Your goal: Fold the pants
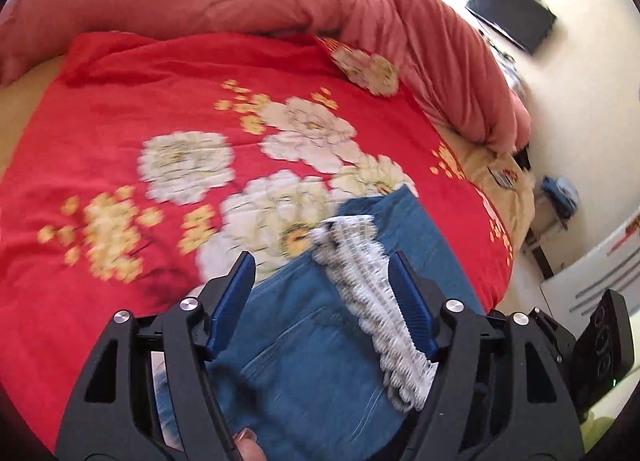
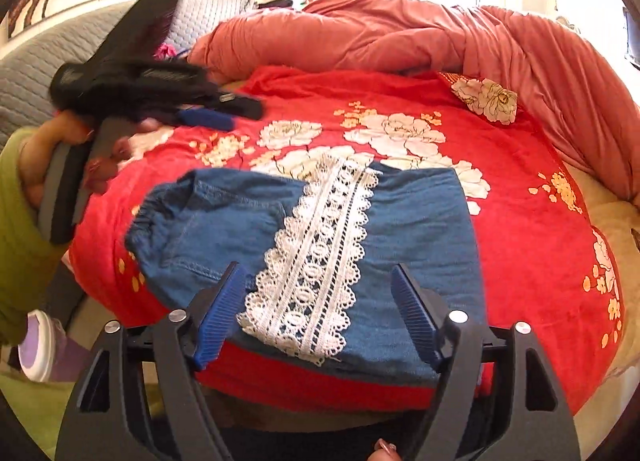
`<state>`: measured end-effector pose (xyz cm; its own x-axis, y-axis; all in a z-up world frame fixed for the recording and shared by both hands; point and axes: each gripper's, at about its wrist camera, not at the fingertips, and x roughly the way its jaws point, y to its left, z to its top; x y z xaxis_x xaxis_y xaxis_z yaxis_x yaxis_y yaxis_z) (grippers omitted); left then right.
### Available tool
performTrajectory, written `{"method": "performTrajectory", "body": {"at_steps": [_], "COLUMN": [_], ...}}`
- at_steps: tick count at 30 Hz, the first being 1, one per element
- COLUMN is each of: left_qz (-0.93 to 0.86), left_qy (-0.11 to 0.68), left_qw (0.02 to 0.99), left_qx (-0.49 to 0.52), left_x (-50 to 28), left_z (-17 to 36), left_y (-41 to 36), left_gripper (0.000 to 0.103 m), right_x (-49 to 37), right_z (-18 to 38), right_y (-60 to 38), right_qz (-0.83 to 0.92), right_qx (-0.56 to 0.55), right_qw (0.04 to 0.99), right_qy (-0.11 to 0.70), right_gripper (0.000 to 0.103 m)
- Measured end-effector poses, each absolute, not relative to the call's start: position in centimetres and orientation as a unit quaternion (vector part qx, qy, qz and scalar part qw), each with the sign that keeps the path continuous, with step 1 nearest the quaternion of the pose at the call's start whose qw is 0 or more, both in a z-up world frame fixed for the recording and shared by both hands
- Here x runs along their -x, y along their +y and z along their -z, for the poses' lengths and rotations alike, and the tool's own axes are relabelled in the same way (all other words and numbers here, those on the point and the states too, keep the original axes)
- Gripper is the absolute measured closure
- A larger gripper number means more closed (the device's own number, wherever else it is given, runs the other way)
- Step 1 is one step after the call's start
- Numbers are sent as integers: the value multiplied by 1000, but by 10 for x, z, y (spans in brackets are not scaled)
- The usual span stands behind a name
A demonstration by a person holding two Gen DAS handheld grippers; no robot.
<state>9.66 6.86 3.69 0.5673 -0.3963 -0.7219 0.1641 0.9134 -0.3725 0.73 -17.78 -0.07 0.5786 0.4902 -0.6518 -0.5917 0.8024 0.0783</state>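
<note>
The blue denim pants (image 2: 420,241) with a white lace strip (image 2: 320,257) lie folded into a compact rectangle on the red floral blanket (image 2: 520,261). My right gripper (image 2: 320,281) is open and empty, just in front of the pants' near edge. My left gripper (image 1: 322,265) is open and empty above the pants (image 1: 304,341), with the lace strip (image 1: 372,293) by its right finger. In the right wrist view the left gripper (image 2: 208,117) hovers blurred above the blanket at the left, beyond the elastic waistband (image 2: 140,221).
A pink duvet (image 2: 400,33) is bunched along the far side of the bed. A grey quilted headboard (image 2: 32,73) is at the left. A dark screen (image 1: 512,17) hangs on the wall. The bed's edge (image 2: 320,393) is right below my right gripper.
</note>
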Motion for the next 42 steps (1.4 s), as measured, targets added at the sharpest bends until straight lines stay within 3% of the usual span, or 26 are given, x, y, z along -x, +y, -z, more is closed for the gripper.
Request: {"method": "performTrajectory", "body": {"at_steps": [9, 11, 16, 27, 34, 39, 42], "left_qz": [68, 55, 31, 77, 158, 190, 187], "left_qy": [425, 432, 447, 479, 519, 544, 551], "left_qw": [892, 888, 878, 852, 810, 786, 782], "left_qx": [140, 148, 168, 199, 221, 226, 223], "left_x": [-43, -36, -28, -36, -65, -82, -88], "left_z": [-42, -36, -22, 6, 33, 53, 60], "left_y": [138, 153, 182, 186, 165, 152, 148], "left_gripper": [33, 33, 32, 30, 32, 50, 53], "right_x": [-3, 3, 17, 51, 40, 37, 32], "right_z": [-6, -7, -8, 23, 51, 70, 71], "right_y": [-158, -149, -123, -35, -18, -11, -15], "right_qz": [-345, -358, -389, -430, -395, -388, -384], "right_qx": [67, 72, 97, 210, 238, 271, 265], "right_qw": [876, 872, 861, 822, 826, 821, 824], "right_qy": [330, 326, 313, 308, 325, 320, 320], "right_gripper": [29, 21, 21, 21, 40, 40, 53]}}
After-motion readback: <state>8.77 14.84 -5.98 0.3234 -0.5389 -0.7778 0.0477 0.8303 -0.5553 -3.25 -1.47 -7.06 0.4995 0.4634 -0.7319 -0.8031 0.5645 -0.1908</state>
